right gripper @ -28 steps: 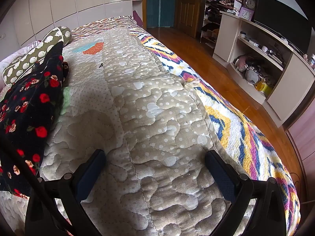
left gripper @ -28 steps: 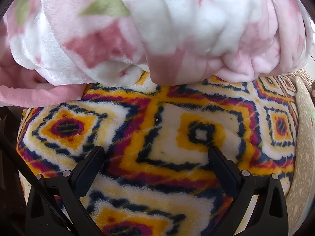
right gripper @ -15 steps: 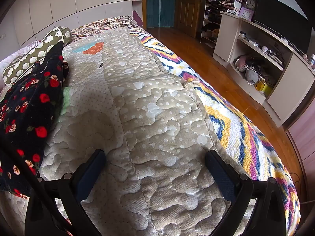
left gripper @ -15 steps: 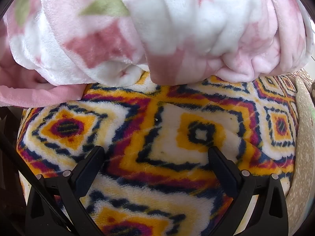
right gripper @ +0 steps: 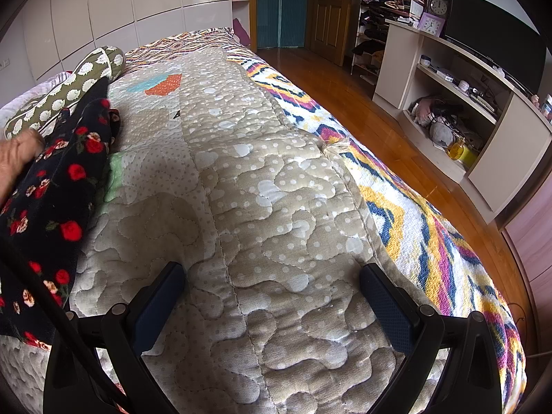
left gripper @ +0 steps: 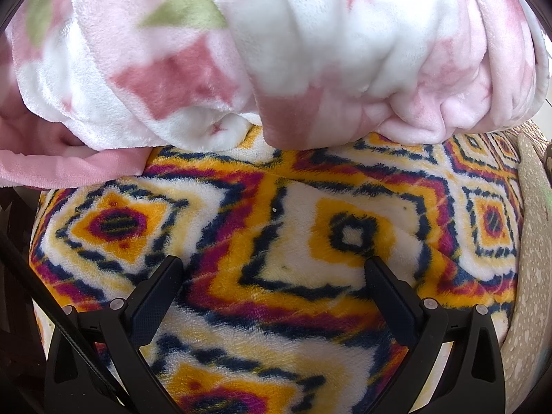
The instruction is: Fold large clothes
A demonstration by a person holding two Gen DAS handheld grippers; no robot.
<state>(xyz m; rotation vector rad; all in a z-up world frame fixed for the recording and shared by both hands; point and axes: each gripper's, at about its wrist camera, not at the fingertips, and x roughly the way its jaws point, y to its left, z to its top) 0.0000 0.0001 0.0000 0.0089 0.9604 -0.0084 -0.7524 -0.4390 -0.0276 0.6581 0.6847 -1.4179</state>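
Nothing picked up yet, both sets of fingers spread wide.

We're hovering the left gripper (left gripper: 272,276) near the pink fleece (left gripper: 276,55), while the right gripper (right gripper: 272,286) is waiting over the bed (right gripper: 258,189) beside the floral garment (right gripper: 51,200).

Both views low over bed (right gripper: 262,179)

Home bedroom: quilted bed (right gripper: 262,186), wardrobe (right gripper: 114,10), TV shelf unit (right gripper: 483,79), wood floor (right gripper: 396,131).
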